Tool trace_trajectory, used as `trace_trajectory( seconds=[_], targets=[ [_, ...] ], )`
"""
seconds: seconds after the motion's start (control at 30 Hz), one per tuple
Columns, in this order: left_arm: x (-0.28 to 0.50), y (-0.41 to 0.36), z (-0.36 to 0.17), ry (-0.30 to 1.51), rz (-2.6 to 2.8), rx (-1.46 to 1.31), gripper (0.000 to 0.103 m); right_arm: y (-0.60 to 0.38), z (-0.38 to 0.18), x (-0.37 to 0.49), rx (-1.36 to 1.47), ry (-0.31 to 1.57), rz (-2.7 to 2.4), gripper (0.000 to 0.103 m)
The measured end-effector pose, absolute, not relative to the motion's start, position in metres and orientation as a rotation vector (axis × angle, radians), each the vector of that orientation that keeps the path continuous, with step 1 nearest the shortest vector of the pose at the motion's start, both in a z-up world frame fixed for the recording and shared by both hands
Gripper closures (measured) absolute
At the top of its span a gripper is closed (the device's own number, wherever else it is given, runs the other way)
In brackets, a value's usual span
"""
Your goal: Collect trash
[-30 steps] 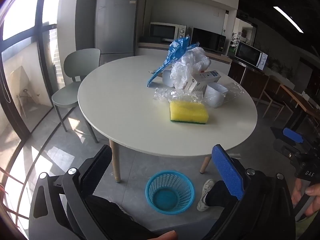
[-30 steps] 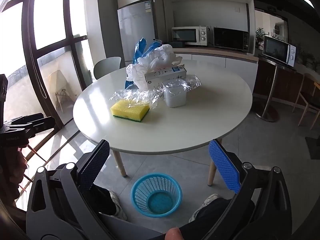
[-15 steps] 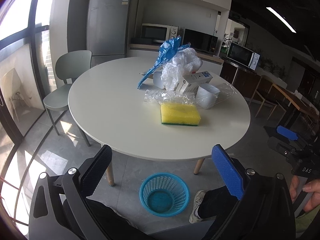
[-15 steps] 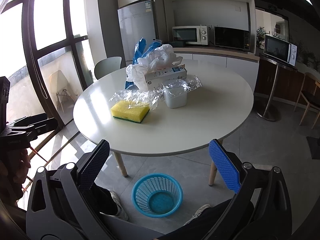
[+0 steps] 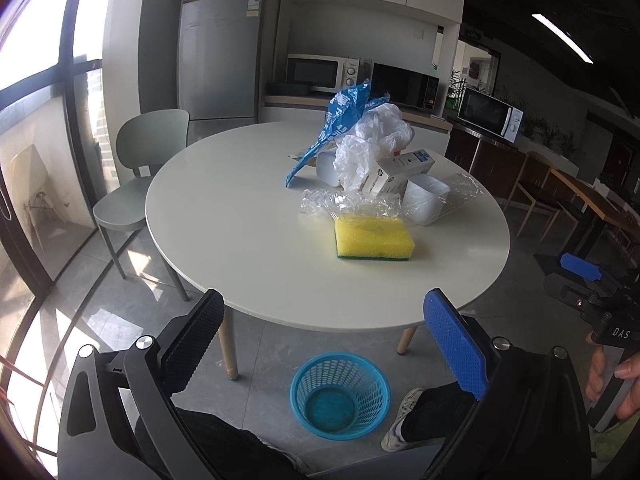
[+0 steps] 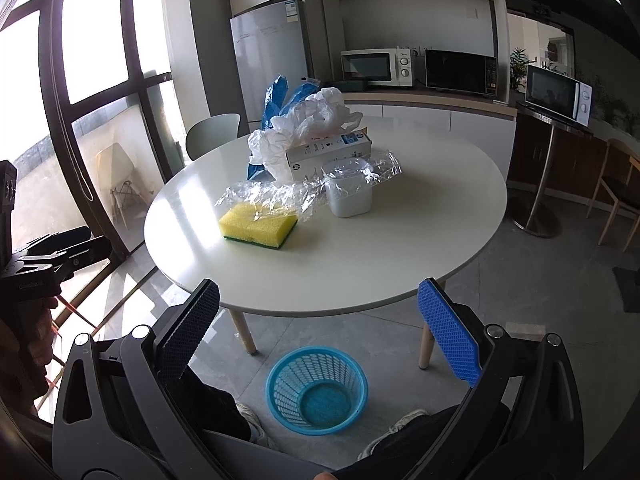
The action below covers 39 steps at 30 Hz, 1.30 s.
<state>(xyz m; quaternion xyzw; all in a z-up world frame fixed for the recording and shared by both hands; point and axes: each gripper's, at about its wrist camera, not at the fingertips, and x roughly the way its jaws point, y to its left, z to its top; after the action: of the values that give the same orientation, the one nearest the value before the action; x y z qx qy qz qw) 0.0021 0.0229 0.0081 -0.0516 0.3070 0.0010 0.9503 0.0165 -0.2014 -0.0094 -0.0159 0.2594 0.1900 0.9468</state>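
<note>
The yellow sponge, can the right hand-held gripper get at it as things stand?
Probably yes. The right hand-held gripper is open, and the yellow sponge lies nearest the table edge. Only clear plastic wrap drapes over its far side.

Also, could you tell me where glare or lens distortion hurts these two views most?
Left wrist view: the window at the left edge is blown out to white, and the fisheye bends its frames; the table reads clearly. Right wrist view: the window panes are overexposed, sunlight gives a sheen on the table beside the sponge, and the corners vignette to black.
</note>
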Motion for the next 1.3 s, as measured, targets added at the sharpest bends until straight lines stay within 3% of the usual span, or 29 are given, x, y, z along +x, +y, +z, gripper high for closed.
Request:
trace_trajectory(
  seconds=[0.8,1.3],
  targets=[
    [0.019,0.028,0.013,0.602,-0.005,-0.101,0.006,-0.201,-0.006,0.031,-0.012,0.532,0.38,0.009],
    [0.103,0.02,0.045,0.523,-0.033,-0.09,0.006,-0.216,0.004,0.096,0.068,0.541,0.348,0.009]
  ],
)
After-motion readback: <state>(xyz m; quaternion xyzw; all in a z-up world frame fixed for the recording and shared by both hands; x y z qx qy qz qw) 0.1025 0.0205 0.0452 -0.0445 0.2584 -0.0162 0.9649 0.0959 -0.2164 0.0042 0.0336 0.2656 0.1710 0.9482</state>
